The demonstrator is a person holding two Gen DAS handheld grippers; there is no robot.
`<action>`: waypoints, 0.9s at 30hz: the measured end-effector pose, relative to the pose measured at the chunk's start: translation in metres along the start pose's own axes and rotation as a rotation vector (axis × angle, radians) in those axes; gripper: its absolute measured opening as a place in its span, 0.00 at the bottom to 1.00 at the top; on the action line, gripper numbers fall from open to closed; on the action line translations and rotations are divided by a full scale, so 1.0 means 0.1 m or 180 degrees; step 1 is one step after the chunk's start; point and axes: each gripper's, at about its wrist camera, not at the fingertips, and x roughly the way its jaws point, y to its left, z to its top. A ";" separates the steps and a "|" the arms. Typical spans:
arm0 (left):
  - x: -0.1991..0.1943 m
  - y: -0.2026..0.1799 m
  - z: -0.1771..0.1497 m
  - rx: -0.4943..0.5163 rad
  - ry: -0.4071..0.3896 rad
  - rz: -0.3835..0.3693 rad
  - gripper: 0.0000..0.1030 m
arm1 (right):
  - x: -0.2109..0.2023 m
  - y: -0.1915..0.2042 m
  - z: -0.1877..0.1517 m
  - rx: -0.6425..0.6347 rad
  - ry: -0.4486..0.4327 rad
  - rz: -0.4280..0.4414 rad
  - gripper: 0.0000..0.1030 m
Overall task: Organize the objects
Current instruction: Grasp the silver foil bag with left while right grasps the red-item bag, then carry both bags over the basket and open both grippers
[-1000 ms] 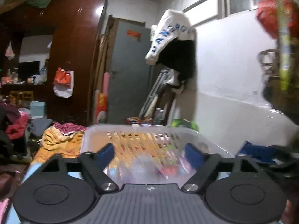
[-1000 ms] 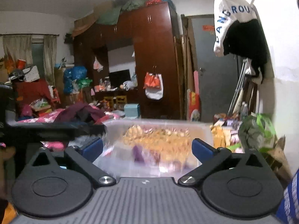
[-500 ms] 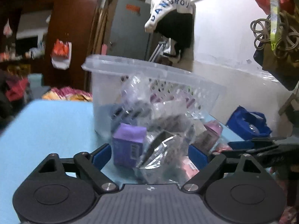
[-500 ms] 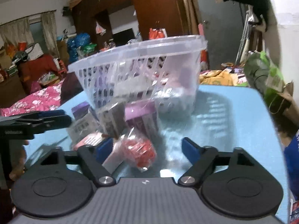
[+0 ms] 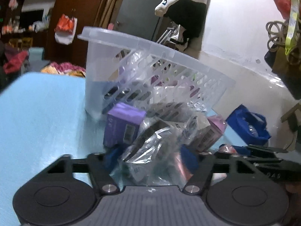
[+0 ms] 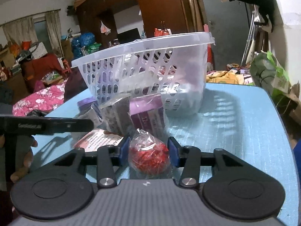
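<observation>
A clear slotted plastic basket with several packets inside stands on the blue table. In front of it lie a purple box, a pale purple box, clear-wrapped packets and a pink leaflet. My left gripper has its blue fingers on both sides of a clear plastic-wrapped packet, nearly closed on it. My right gripper is closed around a bag of red pieces; it also shows in the left wrist view.
The table's right edge is near my right gripper. A blue bag and a green bag sit beyond the table. A bed with pink bedding is at left. My left gripper's body crosses the right view.
Both grippers came down and closer to the pile in front of the basket. The right fingers narrowed onto the red bag; the left fingers narrowed around the clear packet.
</observation>
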 end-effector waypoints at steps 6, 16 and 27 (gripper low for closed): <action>-0.06 0.06 -0.07 -0.0036 -0.0135 -0.0030 0.50 | 0.02 0.10 -0.01 -0.0193 0.0151 -0.0084 0.50; -0.34 0.08 -0.06 0.0102 -0.0453 -0.0207 0.48 | -0.13 0.24 -0.04 -0.0353 -0.0049 -0.0302 0.45; -0.80 -0.11 0.50 0.0398 -0.0954 -0.0164 0.49 | -0.46 0.49 0.40 -0.0632 -0.0828 -0.0399 0.45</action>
